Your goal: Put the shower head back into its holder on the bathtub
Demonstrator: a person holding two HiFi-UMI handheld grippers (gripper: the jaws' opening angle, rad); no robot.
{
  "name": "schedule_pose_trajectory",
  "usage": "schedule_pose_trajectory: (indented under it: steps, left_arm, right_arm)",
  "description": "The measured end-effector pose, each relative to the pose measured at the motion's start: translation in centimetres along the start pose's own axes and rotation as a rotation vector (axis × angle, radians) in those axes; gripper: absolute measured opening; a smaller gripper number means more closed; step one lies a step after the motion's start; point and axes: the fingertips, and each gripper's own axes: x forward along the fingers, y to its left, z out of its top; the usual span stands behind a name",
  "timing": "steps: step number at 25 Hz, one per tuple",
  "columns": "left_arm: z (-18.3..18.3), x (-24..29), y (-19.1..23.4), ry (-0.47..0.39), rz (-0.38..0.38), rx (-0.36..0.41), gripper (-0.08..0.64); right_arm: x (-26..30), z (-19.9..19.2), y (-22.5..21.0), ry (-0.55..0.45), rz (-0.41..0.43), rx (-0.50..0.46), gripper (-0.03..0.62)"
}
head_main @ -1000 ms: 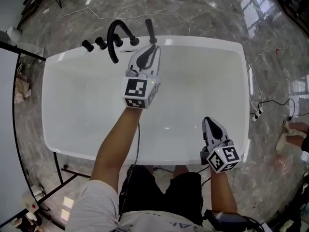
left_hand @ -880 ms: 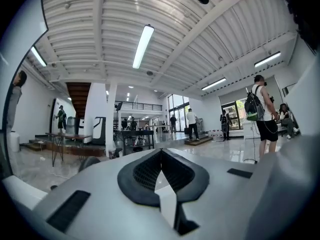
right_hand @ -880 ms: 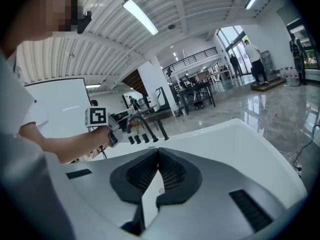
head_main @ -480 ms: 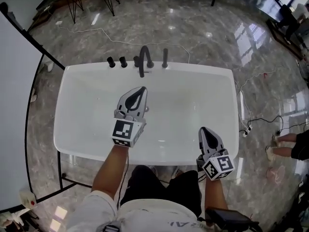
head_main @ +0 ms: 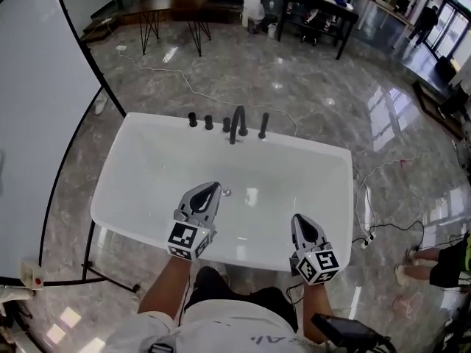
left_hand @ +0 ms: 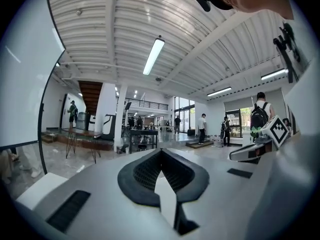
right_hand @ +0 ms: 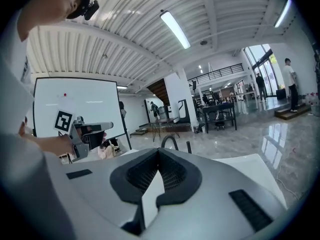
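Fingers [left_hand: 142, 176] pressed together and empty on the left gripper [head_main: 210, 187] and right gripper [head_main: 298, 218], both over the white bathtub [head_main: 309, 175]. Far rim: faucet [head_main: 237, 122], with the shower head [head_main: 263, 126] upright just beside it, well apart from both grippers.

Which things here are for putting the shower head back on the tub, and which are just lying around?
For the job:
- shower head, upright on the far rim
- bathtub
- left gripper and right gripper, both shut and empty

Just lying about:
- floor cable
- wooden table
- whiteboard
- tap
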Motion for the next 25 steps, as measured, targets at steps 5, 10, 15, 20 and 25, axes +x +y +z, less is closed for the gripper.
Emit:
schedule_pose_trajectory:
  steps: [5,10,15,20,25]
  left_arm:
    - [2.1,-2.1,-6.2,-0.017,0.015,0.012,0.018]
    - [3.0,-3.6,-15.9,-0.048,0.006,-0.005,0.018]
    - [4.1,-6.6,-24.4,-0.065,0.015,0.014,0.018]
    - [5.9,-10.4,-30.2,-0.055,0.046,0.038,0.018]
    - [7.1,-14.5,-31.9,-0.040,0.079,0.072,0.018]
  right_arm:
    - [-5.7,3.2,-1.3,-0.056,0.036,-0.077,0.011]
    - [-14.2,5.0,-4.0,-0.088,0.060,-0.160,0.011]
    - [-21.6,6.0,-5.4,-0.137,0.104,-0.178,0.011]
    - [-26.8,7.1,-5.9,-0.170,0.143,-0.156,0.011]
    - [-29.1,7.7,-4.1,-0.187,0.184,-0.152,0.011]
